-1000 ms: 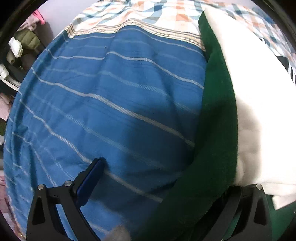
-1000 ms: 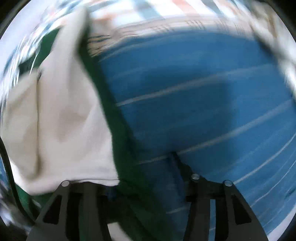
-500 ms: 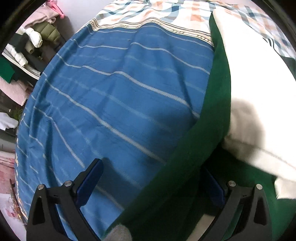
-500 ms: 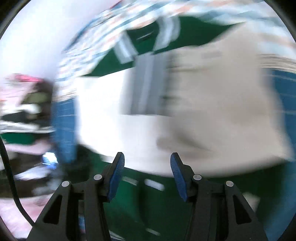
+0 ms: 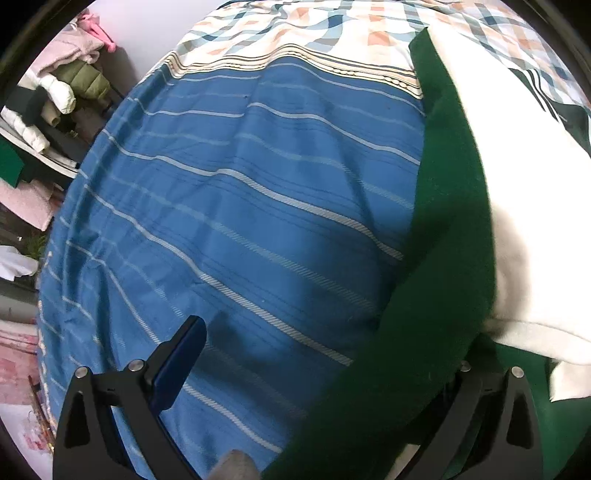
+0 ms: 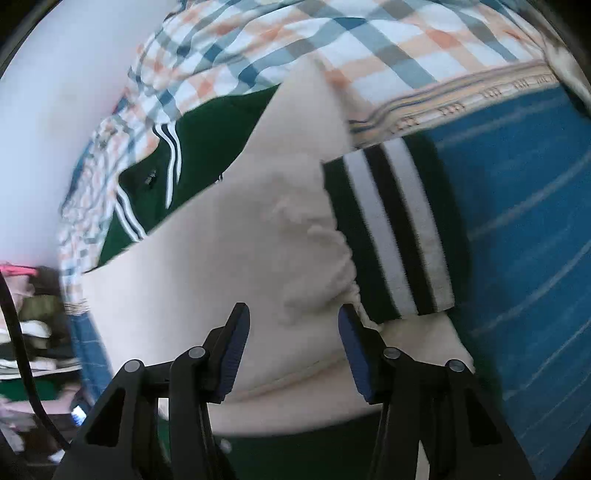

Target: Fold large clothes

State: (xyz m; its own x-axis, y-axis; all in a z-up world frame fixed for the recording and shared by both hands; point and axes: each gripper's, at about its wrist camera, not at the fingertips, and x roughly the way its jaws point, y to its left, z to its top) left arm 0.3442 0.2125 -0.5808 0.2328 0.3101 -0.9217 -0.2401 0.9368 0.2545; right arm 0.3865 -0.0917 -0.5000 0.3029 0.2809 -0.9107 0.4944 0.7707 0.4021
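right gripper (image 6: 291, 339) jaws stand about half open, both blue pads clear, nothing pinched between them; cream fleece lining shows in the gap beyond, whether a pad brushes it cannot be told. left gripper (image 5: 325, 369) jaws wide apart: the left blue pad is bare over the bedcover, the right finger is buried under a green fold, so a grip cannot be judged. no containers in view. count: one garment, a green jacket (image 6: 207, 147) with cream lining (image 6: 207, 273), turned so the lining faces up. one ribbed cuff (image 6: 391, 232) banded green, white and black lies at 1 o'clock from the right gripper, resting on the lining's edge. thin white stripe pairs on the green cloth at 10 o'clock. in the left wrist view the jacket runs along the frame from 1 to 5 o'clock, green edge against the blue. one blue striped bedcover (image 5: 240, 206) under all, with one plaid panel (image 5: 325, 29) at 12 o'clock. a heap of clothes (image 5: 62, 85) off the bed at 10 o'clock, items too jumbled to count.
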